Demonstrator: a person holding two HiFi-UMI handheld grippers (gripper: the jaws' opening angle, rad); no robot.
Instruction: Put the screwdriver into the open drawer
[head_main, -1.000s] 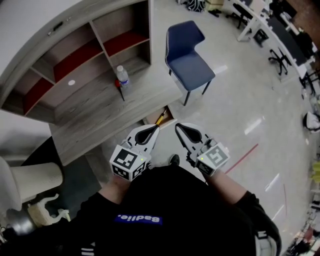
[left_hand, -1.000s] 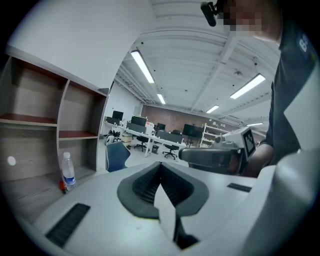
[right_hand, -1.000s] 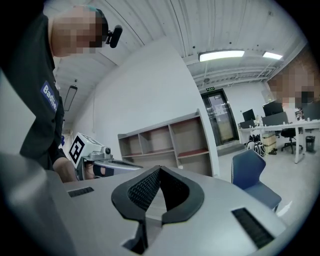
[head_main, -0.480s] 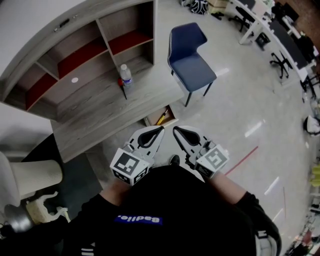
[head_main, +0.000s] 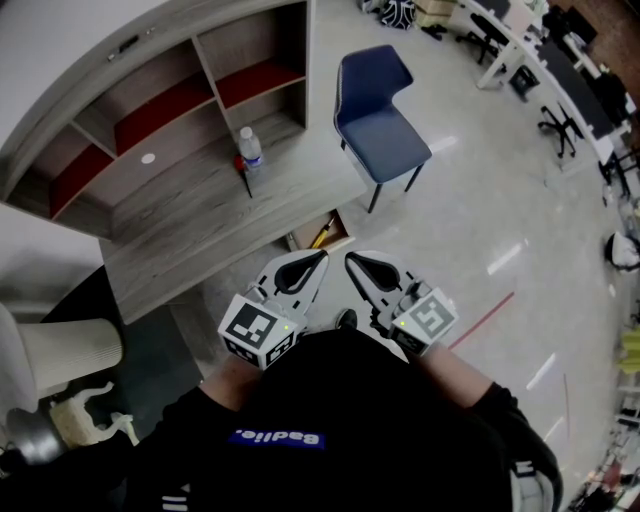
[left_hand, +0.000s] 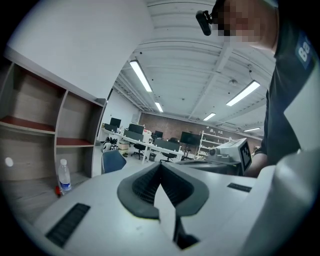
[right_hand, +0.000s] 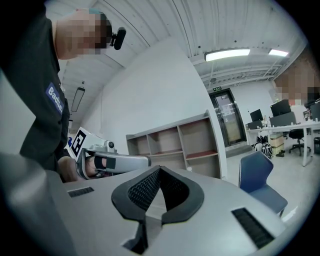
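A screwdriver (head_main: 243, 178) with a red handle lies on the grey wooden desk (head_main: 190, 225), next to a water bottle (head_main: 249, 152). In the left gripper view only its red handle (left_hand: 58, 189) shows beside the bottle (left_hand: 63, 175). The open drawer (head_main: 320, 233) sticks out under the desk's front edge, with a yellow-handled item inside. My left gripper (head_main: 321, 259) (left_hand: 160, 165) and right gripper (head_main: 350, 260) (right_hand: 159, 169) hover side by side in front of my body, just short of the drawer. Both are shut and hold nothing. Neither touches the screwdriver.
A blue chair (head_main: 378, 115) stands to the right of the desk. Open shelves with red boards (head_main: 160, 100) rise behind the desktop. A white stool (head_main: 65, 355) sits at the lower left. Office desks and chairs (head_main: 560, 70) line the far right across the shiny floor.
The left gripper has risen slightly and edged toward the right gripper, then held still. The right gripper has stayed in place. Both have remained shut.
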